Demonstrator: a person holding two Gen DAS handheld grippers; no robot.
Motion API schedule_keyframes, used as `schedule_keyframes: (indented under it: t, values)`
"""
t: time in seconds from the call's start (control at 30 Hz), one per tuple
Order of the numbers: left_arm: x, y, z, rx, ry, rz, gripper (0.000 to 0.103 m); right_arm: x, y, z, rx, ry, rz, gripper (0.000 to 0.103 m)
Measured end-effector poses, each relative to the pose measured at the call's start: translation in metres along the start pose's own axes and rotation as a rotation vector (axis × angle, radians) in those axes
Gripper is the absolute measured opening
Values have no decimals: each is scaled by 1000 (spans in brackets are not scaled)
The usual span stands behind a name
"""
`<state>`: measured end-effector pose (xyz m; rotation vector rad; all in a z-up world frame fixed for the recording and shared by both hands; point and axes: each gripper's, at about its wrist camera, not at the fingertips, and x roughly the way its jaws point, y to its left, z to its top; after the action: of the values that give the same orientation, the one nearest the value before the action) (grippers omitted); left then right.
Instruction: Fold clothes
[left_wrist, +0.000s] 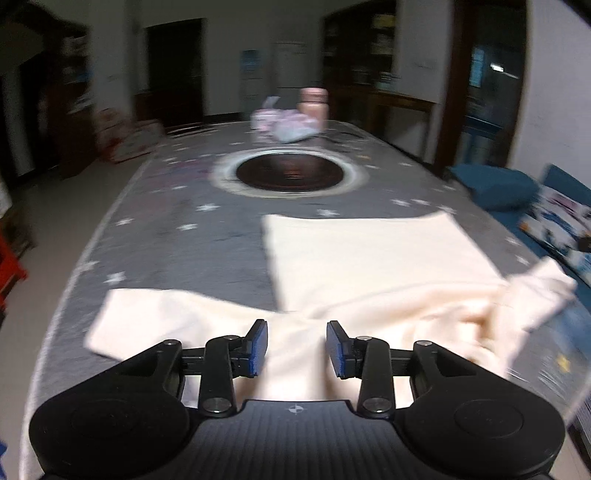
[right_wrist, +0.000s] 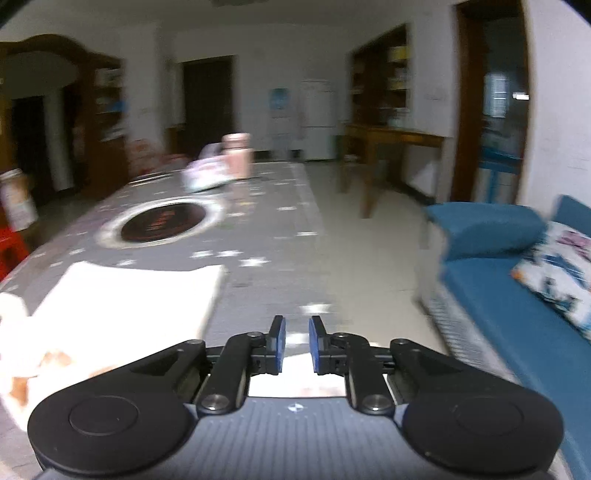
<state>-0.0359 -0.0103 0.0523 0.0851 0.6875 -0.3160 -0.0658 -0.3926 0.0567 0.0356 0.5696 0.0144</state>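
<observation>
A cream garment (left_wrist: 369, 273) is shown spread on a grey star-patterned tablecloth (left_wrist: 177, 236). Its flat body lies toward 1 o'clock of the left gripper (left_wrist: 296, 347); one sleeve is laid out toward 9 o'clock, and the other is bunched at 3 o'clock, near the table edge. The left gripper is seen above the crumpled near fabric, its blue pads set wide apart with nothing clamped between them. In the right wrist view the garment (right_wrist: 129, 295) is placed at 10 o'clock of the right gripper (right_wrist: 297, 343), whose jaws are held at a narrow gap; pale fabric is visible beneath them, though blur leaves contact uncertain. At 12 o'clock a dark round inset (left_wrist: 293, 173) is set into the table. Beyond it, a pink cylindrical container (left_wrist: 313, 103) and a pale bundle (left_wrist: 284, 123) are placed. A blue sofa (right_wrist: 517, 295) is seen at 3 o'clock.
</observation>
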Motion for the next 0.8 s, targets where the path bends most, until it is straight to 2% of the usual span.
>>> schedule_keyframes:
  t: [0.1, 0.13, 0.17, 0.23, 0.37, 0.53, 0.57, 0.63, 0.7, 0.8]
  values:
    - [-3, -23, -2, 73, -8, -82, 46, 10, 30, 1, -74, 38, 139, 25]
    - [-2, -29, -4, 98, -4, -109, 47, 14, 40, 1, -104, 51, 181, 29]
    - [0, -35, -5, 120, 3, -131, 48, 18, 51, 0, -134, 64, 224, 34]
    - [7, -44, -6, 144, 26, -150, 48, 26, 75, -3, -228, 91, 292, 36]
    - [20, -59, -11, 186, 59, -188, 50, 39, 105, 0, -356, 105, 359, 37]
    - [29, -67, -13, 211, 75, -193, 49, 63, 119, 10, -369, 153, 427, 37]
    - [29, -68, -14, 217, 76, -197, 46, 67, 124, 8, -382, 170, 438, 38]
    - [30, -69, -15, 229, 79, -205, 33, 70, 129, 3, -412, 196, 441, 38]
    - [29, -69, -16, 247, 79, -206, 14, 70, 130, -2, -440, 220, 438, 38]
    - [26, -70, -17, 267, 70, -214, 6, 62, 127, -9, -480, 263, 431, 38]
